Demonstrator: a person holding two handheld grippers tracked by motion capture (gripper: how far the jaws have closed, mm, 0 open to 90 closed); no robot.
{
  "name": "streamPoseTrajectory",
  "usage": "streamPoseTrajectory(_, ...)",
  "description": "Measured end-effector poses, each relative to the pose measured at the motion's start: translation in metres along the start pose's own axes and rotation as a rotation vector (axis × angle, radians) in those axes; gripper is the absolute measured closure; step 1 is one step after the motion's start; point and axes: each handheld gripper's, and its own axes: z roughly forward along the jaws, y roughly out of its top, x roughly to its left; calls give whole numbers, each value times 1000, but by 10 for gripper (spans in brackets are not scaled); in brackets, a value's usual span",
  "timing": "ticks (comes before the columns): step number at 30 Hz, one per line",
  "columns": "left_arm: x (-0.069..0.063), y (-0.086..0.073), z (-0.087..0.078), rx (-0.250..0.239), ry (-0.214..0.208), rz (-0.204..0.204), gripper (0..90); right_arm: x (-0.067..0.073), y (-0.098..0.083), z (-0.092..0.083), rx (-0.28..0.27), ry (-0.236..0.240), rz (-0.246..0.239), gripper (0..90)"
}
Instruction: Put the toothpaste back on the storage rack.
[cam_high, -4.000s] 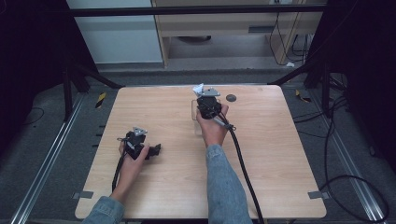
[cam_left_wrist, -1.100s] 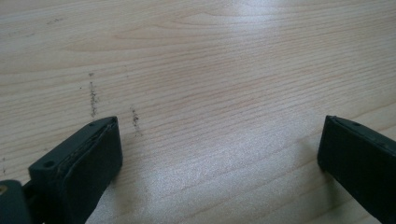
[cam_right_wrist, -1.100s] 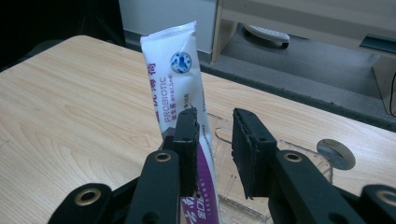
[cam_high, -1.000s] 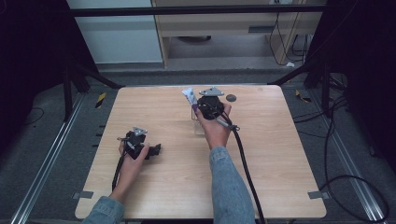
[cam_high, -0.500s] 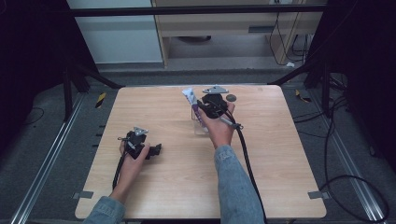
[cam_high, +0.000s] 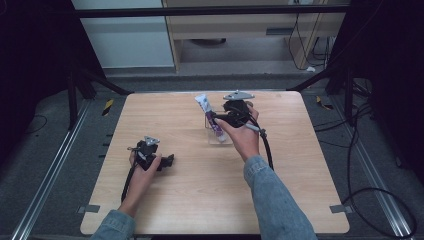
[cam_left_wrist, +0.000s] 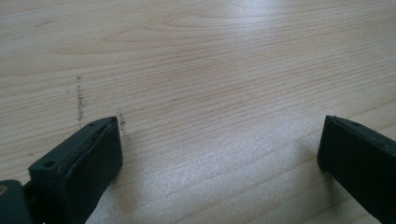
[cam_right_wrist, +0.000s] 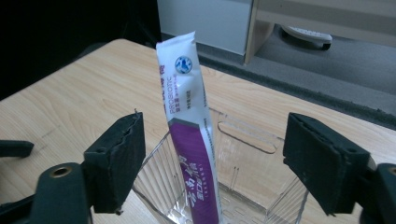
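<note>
One sachet (cam_right_wrist: 189, 126), white above and purple below, stands tilted in the clear plastic holder (cam_right_wrist: 252, 186) near the far edge of the bench (cam_high: 300, 200), and I have my right tool (cam_high: 214, 120) at it, jaws just spread apart with the sachet between them but untouched by either pad. My left tool (cam_high: 170, 160) rests near the bench's left edge, its jaws spread wide over bare wood.
</note>
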Motion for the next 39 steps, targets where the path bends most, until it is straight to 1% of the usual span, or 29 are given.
streamPoseTrajectory(1, 0, 0, 0, -1, 1, -2, 0, -2, 0, -1, -8, 1, 1, 200)
streamPoseTrajectory(5, -2, 2, 2, 1, 3, -4, 0, -7, 5, -4, -1, -11, -12, 178)
streamPoseTrajectory(7, -2, 2, 2, 1, 3, -3, 0, -10, 7, -7, -8, -9, -19, 176)
streamPoseTrajectory(10, -3, 2, 2, -1, 5, -7, 0, -15, 9, -13, -21, 20, -3, 167)
streamPoseTrajectory(12, -4, 2, 2, -1, 8, -9, 0, -18, 10, -16, -25, 26, -3, 163)
streamPoseTrajectory(16, -4, 2, 2, 0, 6, -8, 0, -23, 9, -23, -11, 42, -24, 142)
streamPoseTrajectory(20, -4, 2, 2, 1, 12, -11, 0, -28, 5, -29, -9, 49, -28, 138)
streamPoseTrajectory(25, -4, 2, 2, 0, 14, -13, 0, -38, -1, -40, -10, 44, -39, 139)
streamPoseTrajectory(27, -5, 1, 2, -2, 17, -17, 0, -44, -3, -44, -16, 40, -24, 139)
streamPoseTrajectory(30, -5, 1, 1, -2, 19, -18, 0, -53, -7, -50, -17, 18, -12, 134)
streamPoseTrajectory(32, -5, 1, 1, 1, 20, -16, 0, -59, -10, -53, -16, 6, 4, 123)
streamPoseTrajectory(35, -5, 1, 1, 1, 20, -16, 0, -69, -15, -60, -24, -10, 44, 117)
streamPoseTrajectory(39, -5, 0, 0, 1, 19, -15, 0, -79, -21, -67, -19, -42, 67, 116)
